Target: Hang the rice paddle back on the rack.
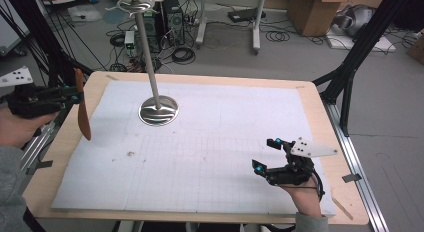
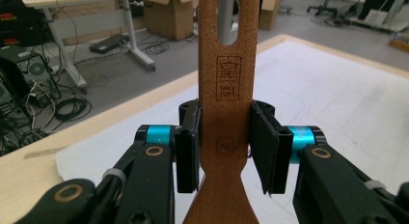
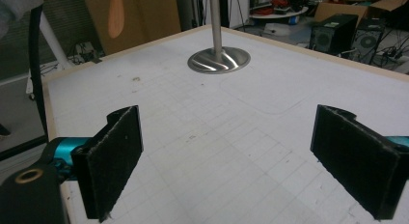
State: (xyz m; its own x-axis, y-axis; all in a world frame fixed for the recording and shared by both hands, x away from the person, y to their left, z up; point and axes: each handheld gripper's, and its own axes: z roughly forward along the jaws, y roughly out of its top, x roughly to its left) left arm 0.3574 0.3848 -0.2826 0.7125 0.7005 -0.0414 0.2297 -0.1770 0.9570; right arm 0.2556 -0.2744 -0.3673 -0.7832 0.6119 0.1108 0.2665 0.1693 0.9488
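Note:
My left gripper [image 1: 74, 96] hangs off the table's left edge, shut on a brown wooden spatula [image 1: 82, 108] that points blade down. In the left gripper view the spatula's handle [image 2: 225, 84] with its slot hole rises between the pads [image 2: 189, 147]. A steel stand [image 1: 158, 110] with a round base and a tall pole stands on the white mat at the back left; its base [image 3: 218, 59] also shows in the right gripper view. My right gripper [image 1: 266, 155] hovers open near the front right of the mat, nothing between its jaws [image 3: 226, 161].
A white gridded mat [image 1: 210, 142] covers most of the wooden table [image 1: 320, 107]. Black frame legs [image 1: 357, 52] stand at the right and left sides. Cables, computer cases and cardboard boxes lie on the floor beyond the far edge.

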